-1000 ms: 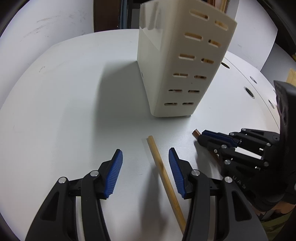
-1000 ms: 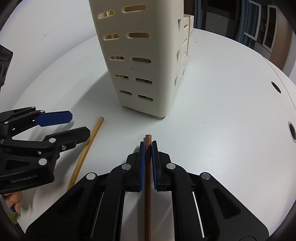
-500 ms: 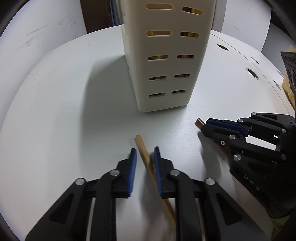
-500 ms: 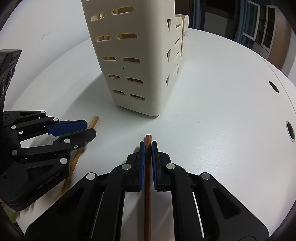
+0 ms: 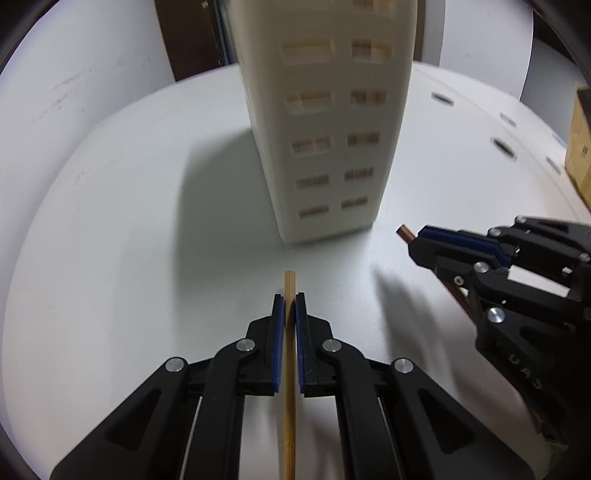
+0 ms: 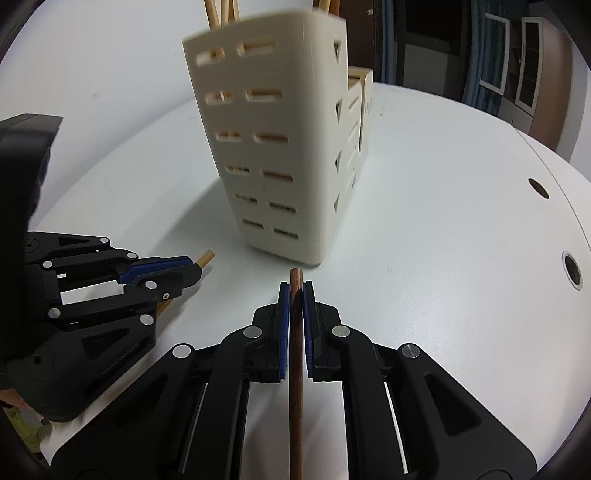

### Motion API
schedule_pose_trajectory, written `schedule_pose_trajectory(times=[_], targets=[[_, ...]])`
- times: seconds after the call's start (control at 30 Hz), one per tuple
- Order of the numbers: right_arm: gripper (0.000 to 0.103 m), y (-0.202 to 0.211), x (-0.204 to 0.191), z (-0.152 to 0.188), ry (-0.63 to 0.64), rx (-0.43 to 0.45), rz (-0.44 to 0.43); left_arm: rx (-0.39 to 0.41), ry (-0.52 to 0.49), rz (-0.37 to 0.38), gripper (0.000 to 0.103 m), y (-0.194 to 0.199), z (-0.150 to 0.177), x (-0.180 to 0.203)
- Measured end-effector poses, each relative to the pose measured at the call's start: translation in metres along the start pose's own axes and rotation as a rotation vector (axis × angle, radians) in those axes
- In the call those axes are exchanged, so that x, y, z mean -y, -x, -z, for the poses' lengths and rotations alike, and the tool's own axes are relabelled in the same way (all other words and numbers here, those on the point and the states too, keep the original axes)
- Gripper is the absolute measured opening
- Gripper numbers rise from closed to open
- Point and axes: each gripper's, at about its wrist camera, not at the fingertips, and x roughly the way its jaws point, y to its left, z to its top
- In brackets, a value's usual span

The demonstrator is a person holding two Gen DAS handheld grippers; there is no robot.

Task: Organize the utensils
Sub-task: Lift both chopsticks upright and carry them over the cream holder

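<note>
My left gripper (image 5: 290,301) is shut on a light bamboo chopstick (image 5: 289,387), which runs straight between the blue pads. My right gripper (image 6: 295,290) is shut on a dark brown chopstick (image 6: 295,387). Both are held just above the white table, in front of a tall cream slotted utensil holder (image 5: 325,122), also in the right wrist view (image 6: 273,158). Several chopsticks stand in the holder (image 6: 218,14). The right gripper shows at the right of the left wrist view (image 5: 417,242); the left gripper shows at the left of the right wrist view (image 6: 192,271).
The round white table (image 5: 129,221) has dark round holes near its right edge (image 6: 570,267). A wooden box (image 5: 580,147) stands at the far right. A smaller cream compartment (image 6: 364,110) adjoins the holder's back.
My left gripper closed fully on the light chopstick and lifted it, straightening it between the pads. The right gripper rose with the dark chopstick; the holder's top came into view.
</note>
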Motion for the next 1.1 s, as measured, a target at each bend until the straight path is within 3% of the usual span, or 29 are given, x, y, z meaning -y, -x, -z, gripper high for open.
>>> schedule_pose_trajectory(times=[0.27, 0.33, 0.73, 1.1], targets=[[0.006, 0.048, -0.010, -0.011, -0.019, 0.159, -0.010, 0.195, 0.117, 0.054, 0.006, 0.073, -0.006, -0.022], [0.006, 0.058, -0.013, -0.012, -0.019, 0.190, -0.015, 0.248, 0.124, 0.036, 0.006, 0.089, -0.008, -0.019], [0.006, 0.097, -0.016, -0.013, 0.003, 0.301, -0.028, 0.398, 0.114, 0.007, 0.006, 0.127, -0.019, 0.003], [0.006, 0.131, -0.011, -0.039, 0.019, 0.384, -0.014, 0.509, 0.100, 0.013, 0.006, 0.163, -0.034, 0.012]])
